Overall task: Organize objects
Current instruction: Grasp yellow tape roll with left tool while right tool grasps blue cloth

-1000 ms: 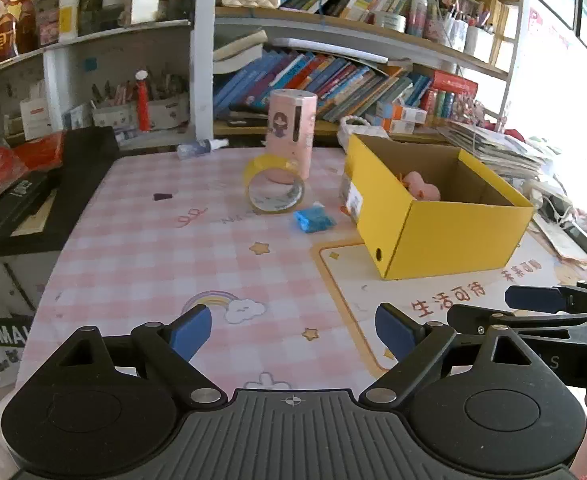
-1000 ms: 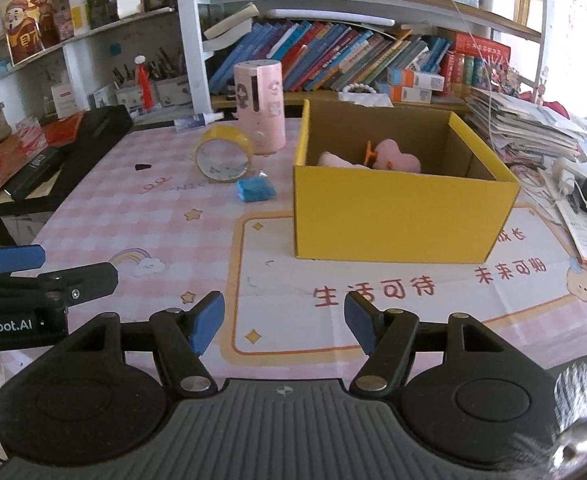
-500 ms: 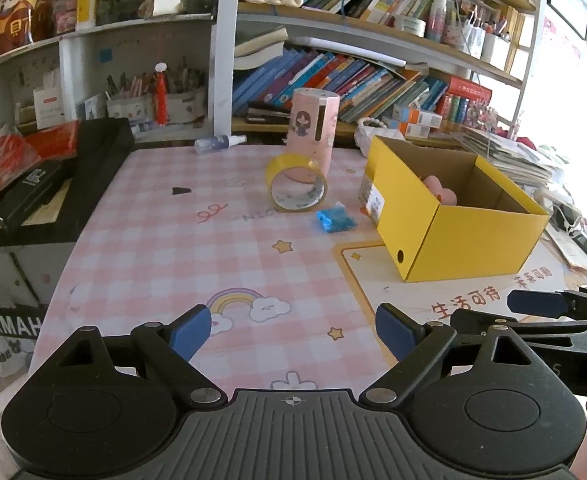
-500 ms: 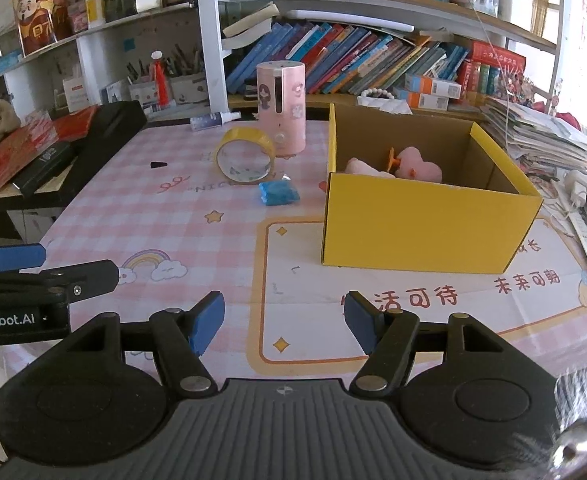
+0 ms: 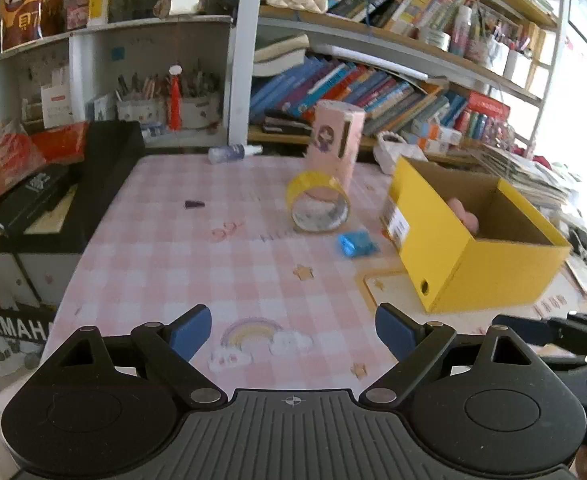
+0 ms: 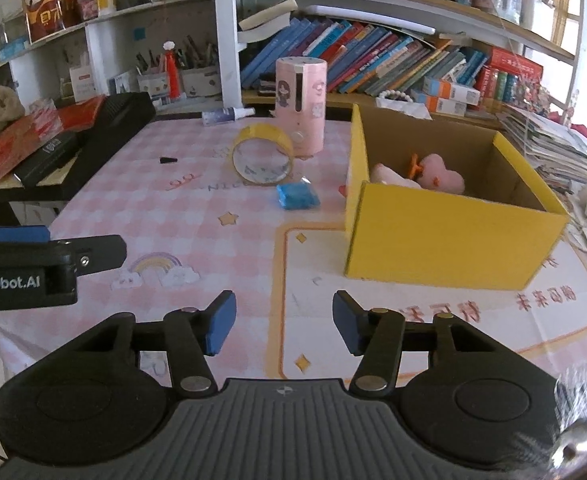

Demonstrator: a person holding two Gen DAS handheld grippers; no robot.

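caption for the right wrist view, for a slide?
Right gripper, empty with jaws just narrowed, faces a yellow box, tape roll, blue packet and pink cylinder.

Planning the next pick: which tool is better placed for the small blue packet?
Left, marginally. Small blue packet lies more nearly ahead of the open, empty left tool; the narrower right tool faces the yellow cardboard box.

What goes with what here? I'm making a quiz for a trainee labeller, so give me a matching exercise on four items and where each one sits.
Things:
1. pink plush toy
2. tape roll
3. blue packet
4. spray bottle

Places:
A. lying at the table's far edge, by the shelves
B. inside the yellow box
C. flat on the cloth between tape and box
D. on edge before the pink cylinder

Pairs: 1-B, 2-D, 3-C, 4-A
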